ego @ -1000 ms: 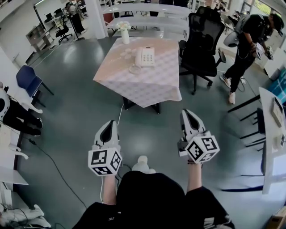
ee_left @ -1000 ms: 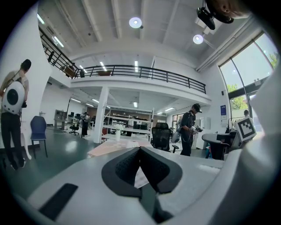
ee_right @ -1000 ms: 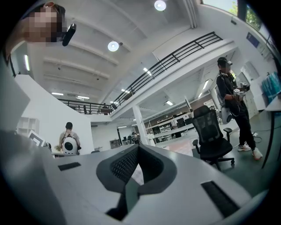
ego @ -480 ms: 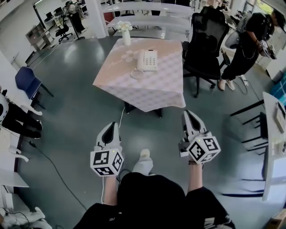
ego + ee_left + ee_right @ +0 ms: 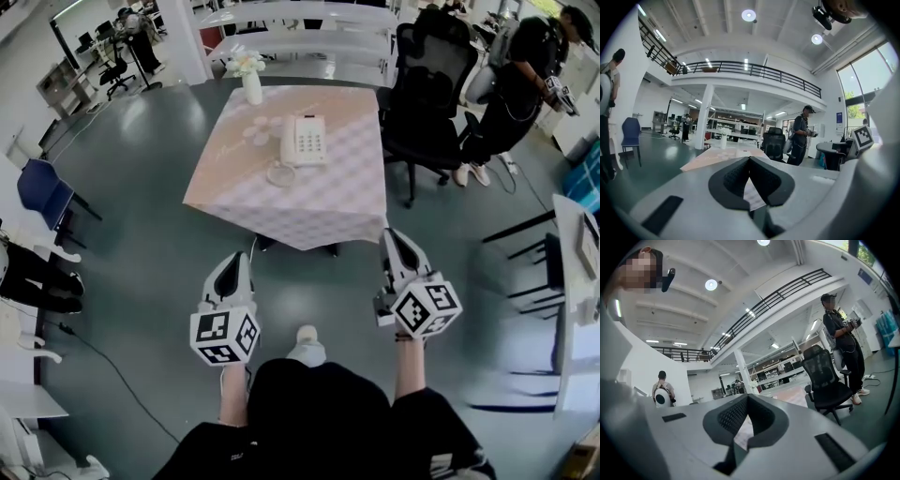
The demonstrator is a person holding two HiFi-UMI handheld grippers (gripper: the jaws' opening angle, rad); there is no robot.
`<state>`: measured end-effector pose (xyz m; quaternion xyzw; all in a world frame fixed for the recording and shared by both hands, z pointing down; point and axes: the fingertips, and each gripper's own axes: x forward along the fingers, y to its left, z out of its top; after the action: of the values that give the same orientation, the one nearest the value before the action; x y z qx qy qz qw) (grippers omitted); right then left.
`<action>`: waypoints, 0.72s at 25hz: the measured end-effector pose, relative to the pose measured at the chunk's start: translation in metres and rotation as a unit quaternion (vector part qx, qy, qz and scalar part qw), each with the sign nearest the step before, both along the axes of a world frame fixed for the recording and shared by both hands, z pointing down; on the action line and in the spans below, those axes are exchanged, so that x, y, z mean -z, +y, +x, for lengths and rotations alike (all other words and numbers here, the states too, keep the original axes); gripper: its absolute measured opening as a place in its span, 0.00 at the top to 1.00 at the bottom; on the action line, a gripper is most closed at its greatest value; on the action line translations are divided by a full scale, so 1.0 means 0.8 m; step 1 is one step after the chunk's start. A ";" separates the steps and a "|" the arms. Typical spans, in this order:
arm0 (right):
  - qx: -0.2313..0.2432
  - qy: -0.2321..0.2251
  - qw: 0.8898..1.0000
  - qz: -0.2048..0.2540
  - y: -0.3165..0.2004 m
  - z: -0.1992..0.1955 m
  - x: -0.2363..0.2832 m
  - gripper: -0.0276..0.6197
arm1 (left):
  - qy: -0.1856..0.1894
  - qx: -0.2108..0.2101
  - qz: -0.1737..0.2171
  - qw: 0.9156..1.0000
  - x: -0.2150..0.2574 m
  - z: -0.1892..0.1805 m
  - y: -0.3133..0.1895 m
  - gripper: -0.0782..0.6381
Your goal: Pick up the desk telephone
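A white desk telephone (image 5: 305, 141) with a coiled cord (image 5: 280, 172) lies on a table (image 5: 328, 202) covered with a pale checked cloth, in the upper middle of the head view. Both grippers hang over the floor, short of the table's near edge. My left gripper (image 5: 240, 258) is shut and empty, its tip pointing at the table. My right gripper (image 5: 390, 236) is also shut and empty, close to the table's near right corner. In the left gripper view the table (image 5: 723, 157) shows ahead beyond the closed jaws, and the table (image 5: 785, 394) also appears in the right gripper view.
A white vase of flowers (image 5: 249, 75) stands at the table's far left corner. A black office chair (image 5: 433, 89) sits right of the table, with a person in black (image 5: 525, 75) beyond it. White desks (image 5: 577, 272) line the right side, a blue chair (image 5: 42, 187) the left.
Both grippers have come closer to the table, which now sits larger and nearer in the head view. Both stay shut throughout.
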<state>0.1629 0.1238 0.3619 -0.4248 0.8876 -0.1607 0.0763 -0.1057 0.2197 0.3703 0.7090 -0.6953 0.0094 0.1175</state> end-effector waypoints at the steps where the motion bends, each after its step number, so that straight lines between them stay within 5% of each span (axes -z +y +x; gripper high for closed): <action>1: -0.002 0.003 1.000 -0.001 -0.008 -0.002 -0.001 0.97 | 0.000 -0.007 0.000 1.000 -0.001 0.000 -0.011 0.89; 18: -0.025 0.006 1.000 -0.002 -0.116 -0.067 -0.014 0.97 | 0.008 -0.045 0.002 0.999 -0.013 -0.042 -0.137 0.89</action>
<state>0.1094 0.0310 0.3731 -0.4475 0.8770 -0.1584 0.0740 -0.1389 0.1099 0.3805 0.7400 -0.6616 0.0077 0.1205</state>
